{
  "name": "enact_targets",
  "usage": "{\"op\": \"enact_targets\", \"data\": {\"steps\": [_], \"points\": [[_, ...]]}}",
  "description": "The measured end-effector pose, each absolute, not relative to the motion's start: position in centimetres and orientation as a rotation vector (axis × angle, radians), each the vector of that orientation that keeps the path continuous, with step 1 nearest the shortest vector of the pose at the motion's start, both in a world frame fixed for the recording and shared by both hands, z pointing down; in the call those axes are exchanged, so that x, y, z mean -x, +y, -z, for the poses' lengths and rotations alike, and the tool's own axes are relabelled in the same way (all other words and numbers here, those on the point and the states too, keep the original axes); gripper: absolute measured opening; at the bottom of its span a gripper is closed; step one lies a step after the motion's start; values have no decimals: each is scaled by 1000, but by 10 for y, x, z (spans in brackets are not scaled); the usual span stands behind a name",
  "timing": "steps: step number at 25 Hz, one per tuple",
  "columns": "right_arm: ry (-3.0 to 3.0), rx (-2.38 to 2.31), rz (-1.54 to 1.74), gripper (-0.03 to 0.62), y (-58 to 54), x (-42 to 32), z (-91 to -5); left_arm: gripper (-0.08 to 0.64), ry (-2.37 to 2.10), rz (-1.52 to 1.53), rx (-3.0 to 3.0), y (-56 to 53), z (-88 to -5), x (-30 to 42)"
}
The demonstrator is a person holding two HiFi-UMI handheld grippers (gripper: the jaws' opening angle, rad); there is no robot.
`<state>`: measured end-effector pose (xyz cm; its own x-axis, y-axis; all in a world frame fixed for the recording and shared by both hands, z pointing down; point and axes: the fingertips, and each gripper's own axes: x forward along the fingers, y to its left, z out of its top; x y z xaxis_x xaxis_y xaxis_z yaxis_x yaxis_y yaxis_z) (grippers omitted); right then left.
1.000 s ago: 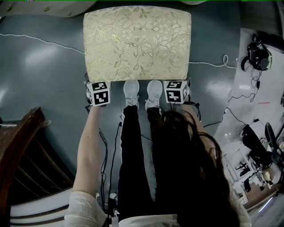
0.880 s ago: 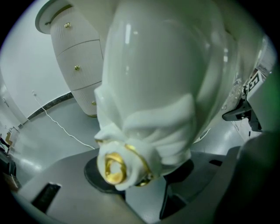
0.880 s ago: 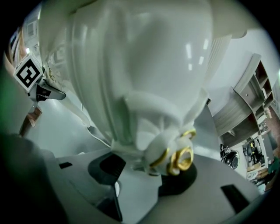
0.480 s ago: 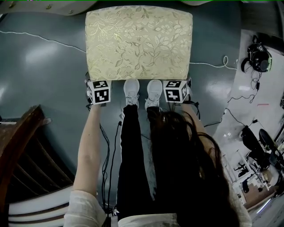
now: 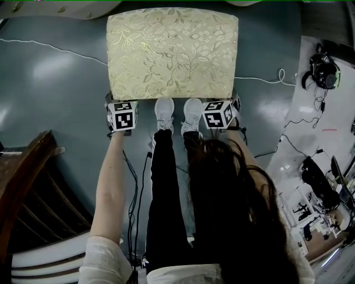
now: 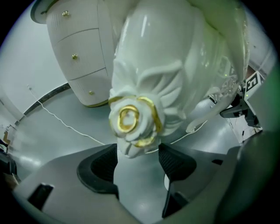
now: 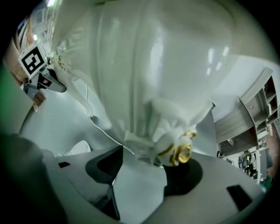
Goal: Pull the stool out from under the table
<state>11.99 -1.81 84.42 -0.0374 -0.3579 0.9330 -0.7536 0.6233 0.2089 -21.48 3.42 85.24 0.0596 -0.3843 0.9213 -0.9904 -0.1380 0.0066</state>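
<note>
Cream floral-upholstered stool [image 5: 172,52]: white carved legs [image 6: 148,65] between just-loosened left tongs [image 6: 138,159] and right tongs [image 7: 146,168]; could snag gilt rosettes [image 6: 131,122] withdrawing, tipping it.

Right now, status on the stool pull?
Jaws just opening on left gripper and right gripper, stool leg between each. Cushioned stool clear of table. White shoes at its near edge.

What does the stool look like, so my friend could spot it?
Find the wide grey floor, then look just ahead of the person's white shoes. The stool is the big rectangular cushioned seat there. Only it has pale gold fabric patterned with leaves and flowers, and white legs with a carved, gold-edged rose.
</note>
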Motion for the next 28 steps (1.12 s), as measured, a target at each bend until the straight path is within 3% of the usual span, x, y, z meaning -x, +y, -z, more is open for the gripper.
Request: {"op": "enact_targets", "data": {"steps": [18, 28], "points": [[-1618, -927, -545, 285, -15, -122, -752, 275, -1389, -975, -1465, 67, -757, 179], [-1575, -968, -587, 285, -4, -137, -634, 273, -1432, -895, -1425, 69, -645, 164]]}}
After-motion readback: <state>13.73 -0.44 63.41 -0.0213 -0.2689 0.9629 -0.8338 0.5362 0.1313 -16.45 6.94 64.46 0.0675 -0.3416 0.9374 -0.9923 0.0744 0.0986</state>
